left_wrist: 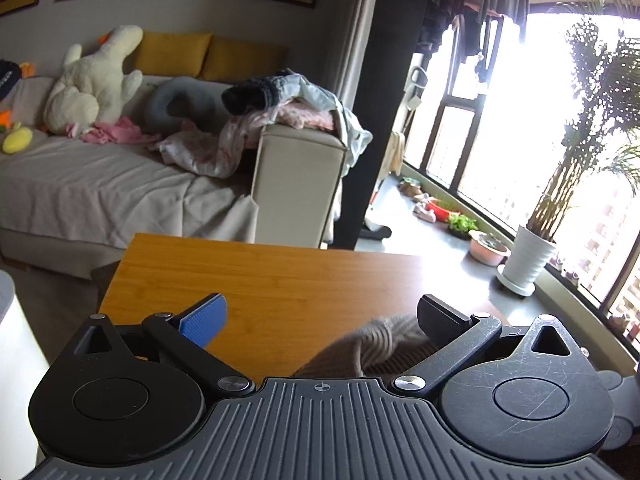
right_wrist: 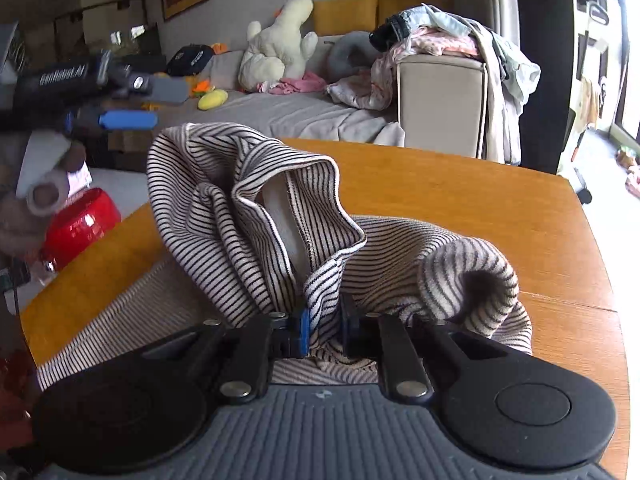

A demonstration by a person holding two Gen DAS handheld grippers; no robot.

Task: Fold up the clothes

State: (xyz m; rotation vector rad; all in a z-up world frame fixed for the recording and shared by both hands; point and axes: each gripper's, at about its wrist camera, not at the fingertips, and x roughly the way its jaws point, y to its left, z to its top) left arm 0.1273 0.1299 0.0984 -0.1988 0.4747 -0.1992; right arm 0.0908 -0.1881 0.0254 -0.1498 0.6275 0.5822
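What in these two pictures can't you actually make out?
- Right wrist view: the striped garment is bunched, so its type stays unclear; the right gripper hides its near part.
- Left wrist view: only a blurred bit of it shows, behind the open left gripper.
- Right wrist view: the left gripper is motion-blurred.

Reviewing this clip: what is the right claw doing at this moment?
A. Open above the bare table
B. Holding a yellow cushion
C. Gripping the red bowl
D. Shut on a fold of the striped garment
D: in the right wrist view the right claw has its jaws pinched together on a bunched fold of the striped garment, which rises up off the wooden table.
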